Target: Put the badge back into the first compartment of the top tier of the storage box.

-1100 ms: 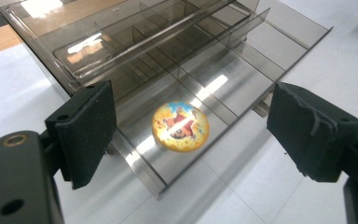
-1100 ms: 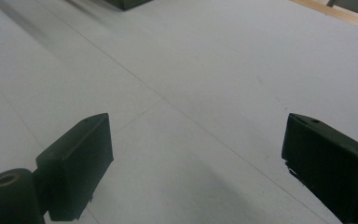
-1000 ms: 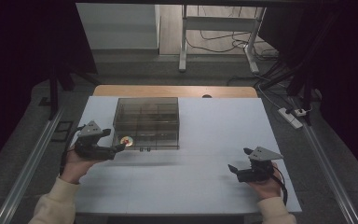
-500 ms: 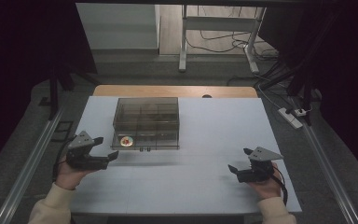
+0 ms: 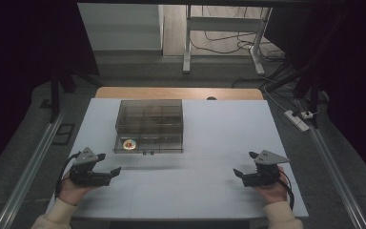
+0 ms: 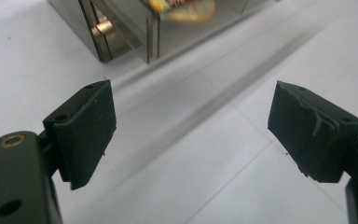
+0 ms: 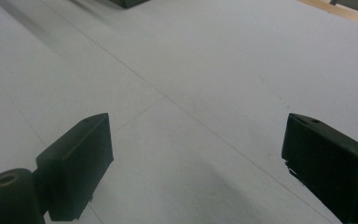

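Observation:
A smoked clear compartment box (image 5: pixel 149 125) stands on the white table (image 5: pixel 209 143), left of centre. A small round orange-and-yellow item (image 5: pixel 130 143) lies in its front left compartment. My left gripper (image 5: pixel 109 162) is open and empty, held near the table's front left, a short way in front of the box. In the left gripper view the wide-apart jaws (image 6: pixel 191 126) point at the box's front wall (image 6: pixel 121 28) and the round item (image 6: pixel 186 7). My right gripper (image 5: pixel 243 163) is open and empty at the front right, over bare table (image 7: pixel 196 158).
A wooden strip (image 5: pixel 178 93) runs along the table's far edge. Metal rails (image 5: pixel 31 162) flank the table on both sides. A power strip (image 5: pixel 298 120) and cables lie on the floor at the right. The box's corner (image 7: pixel 126 2) shows in the right gripper view.
My left gripper has drawn back from the box's front left corner toward the near edge. The round item stays in its compartment. The right gripper has not moved.

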Available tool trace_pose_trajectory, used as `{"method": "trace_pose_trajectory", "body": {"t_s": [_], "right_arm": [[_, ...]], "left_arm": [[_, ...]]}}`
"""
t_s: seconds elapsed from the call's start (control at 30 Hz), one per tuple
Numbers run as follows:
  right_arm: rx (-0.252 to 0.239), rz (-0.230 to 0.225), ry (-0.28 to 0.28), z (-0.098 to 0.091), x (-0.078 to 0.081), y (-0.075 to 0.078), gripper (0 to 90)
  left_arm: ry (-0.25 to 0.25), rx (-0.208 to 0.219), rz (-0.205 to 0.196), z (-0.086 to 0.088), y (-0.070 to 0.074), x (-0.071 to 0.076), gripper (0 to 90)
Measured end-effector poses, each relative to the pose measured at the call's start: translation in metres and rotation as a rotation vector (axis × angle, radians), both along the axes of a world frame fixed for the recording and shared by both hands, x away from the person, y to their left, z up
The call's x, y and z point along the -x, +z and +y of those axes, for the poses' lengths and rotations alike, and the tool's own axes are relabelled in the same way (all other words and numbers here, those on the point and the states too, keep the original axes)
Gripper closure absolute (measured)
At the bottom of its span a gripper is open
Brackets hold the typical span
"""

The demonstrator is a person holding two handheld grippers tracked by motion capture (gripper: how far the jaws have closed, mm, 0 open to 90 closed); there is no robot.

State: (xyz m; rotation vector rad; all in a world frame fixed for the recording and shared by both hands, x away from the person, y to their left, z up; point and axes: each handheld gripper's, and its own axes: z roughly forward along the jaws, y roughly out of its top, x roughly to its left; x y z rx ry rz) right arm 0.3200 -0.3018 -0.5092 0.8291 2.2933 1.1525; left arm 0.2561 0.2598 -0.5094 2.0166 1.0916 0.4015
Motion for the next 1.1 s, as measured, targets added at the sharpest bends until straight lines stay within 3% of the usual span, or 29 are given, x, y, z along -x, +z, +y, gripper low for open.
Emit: {"method": "trace_pose_trajectory", "body": {"t_s": [0.37, 1.1], "right_arm": [[-0.005, 0.006, 0.013, 0.001, 0.000, -0.001, 8.1], [-0.002, 0.013, 0.019, 0.001, 0.000, -0.001, 8.2]], "left_arm": [[-0.018, -0.008, 0.027, -0.007, -0.017, -0.001, 15.0], [-0.019, -0.026, 0.014, -0.011, -0.018, -0.003, 14.9]]}}
